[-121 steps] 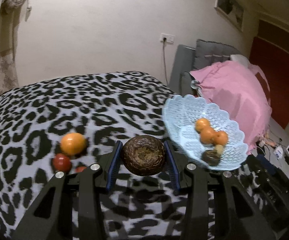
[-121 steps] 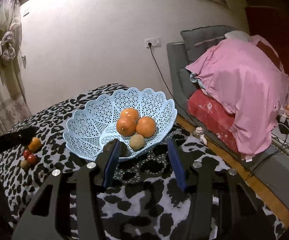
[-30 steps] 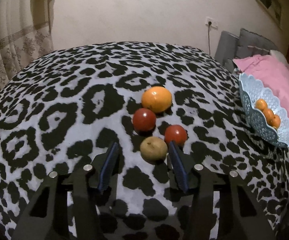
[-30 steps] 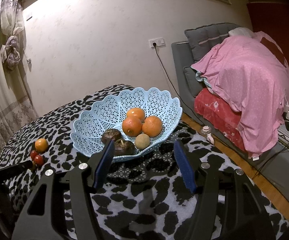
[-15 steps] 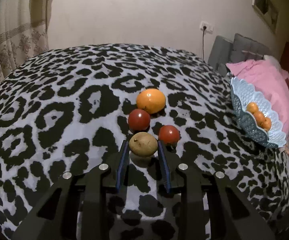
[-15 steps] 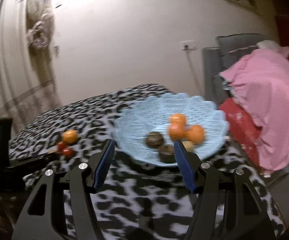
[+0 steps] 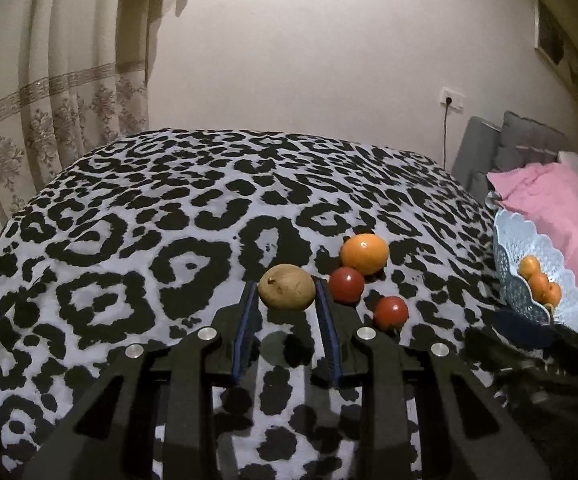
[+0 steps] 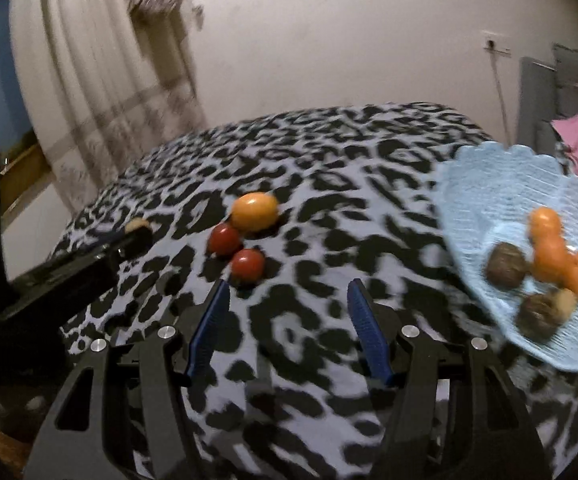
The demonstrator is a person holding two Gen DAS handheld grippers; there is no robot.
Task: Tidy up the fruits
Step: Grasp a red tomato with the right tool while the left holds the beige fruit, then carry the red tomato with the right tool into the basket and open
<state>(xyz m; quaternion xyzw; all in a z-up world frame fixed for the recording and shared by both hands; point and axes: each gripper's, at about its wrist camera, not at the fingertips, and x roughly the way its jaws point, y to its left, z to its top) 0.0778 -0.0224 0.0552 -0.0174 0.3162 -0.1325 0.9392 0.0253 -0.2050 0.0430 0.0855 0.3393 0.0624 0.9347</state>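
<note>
My left tongs [image 7: 287, 300] are clamped on a yellowish-brown fruit [image 7: 286, 286], lifted clear of the leopard-print tabletop [image 7: 137, 216]. Just right of it lie two red fruits [image 7: 346, 284] and [image 7: 390, 312], with an orange [image 7: 364, 253] behind them. My right tongs [image 8: 285, 308] are spread wide and hold nothing, hovering over the cloth near the red pair. At far right the light-blue basket [image 8: 485, 200] holds oranges and dark brown fruits, blurred in my right view.
</note>
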